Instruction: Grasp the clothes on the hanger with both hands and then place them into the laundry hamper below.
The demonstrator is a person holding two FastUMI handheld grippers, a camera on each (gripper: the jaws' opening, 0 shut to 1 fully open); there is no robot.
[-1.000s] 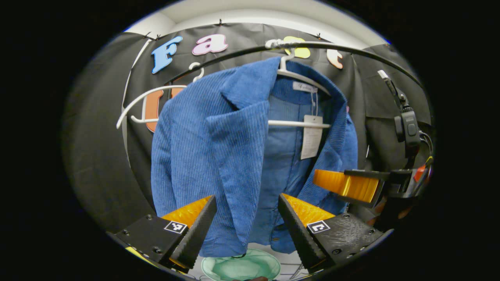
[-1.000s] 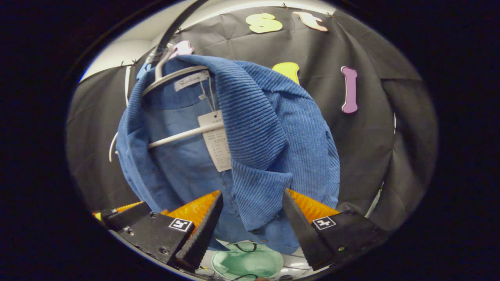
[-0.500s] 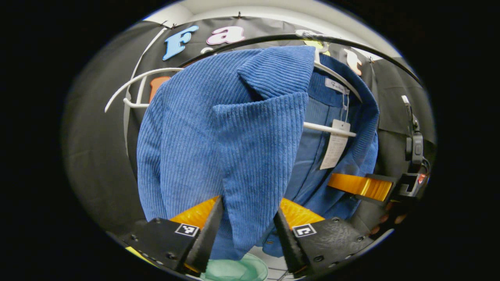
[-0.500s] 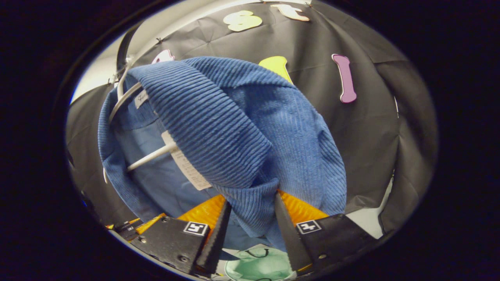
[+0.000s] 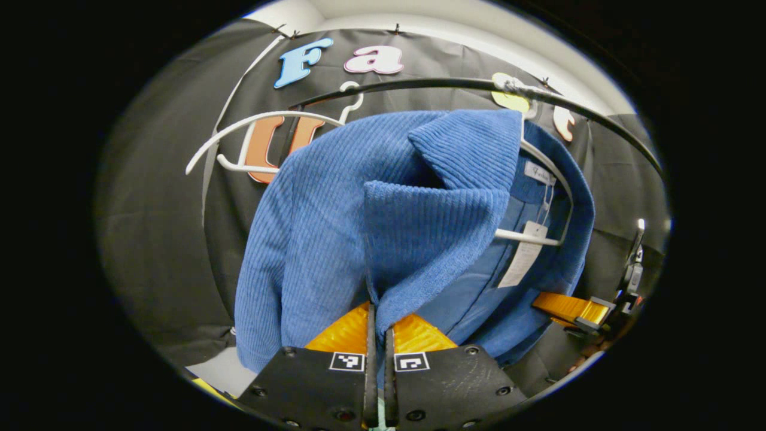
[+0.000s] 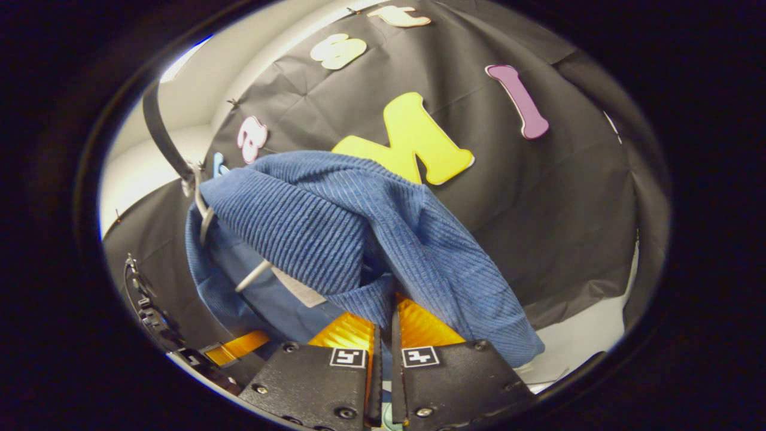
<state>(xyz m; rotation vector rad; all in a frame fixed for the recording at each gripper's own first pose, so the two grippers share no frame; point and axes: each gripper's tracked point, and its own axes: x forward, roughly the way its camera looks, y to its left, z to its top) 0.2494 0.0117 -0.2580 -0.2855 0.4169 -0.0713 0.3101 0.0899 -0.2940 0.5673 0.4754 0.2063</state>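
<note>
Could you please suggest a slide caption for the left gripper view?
Left tongs shut on the blue corduroy jacket lapel, the garment on its white hanger.

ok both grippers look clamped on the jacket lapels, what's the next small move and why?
Probably lift both grippers a little and pull toward you to slip the blue jacket off the white hanger. The left gripper and right gripper are each shut on a lapel, yet the jacket hangs on the hanger from the rail.
</note>
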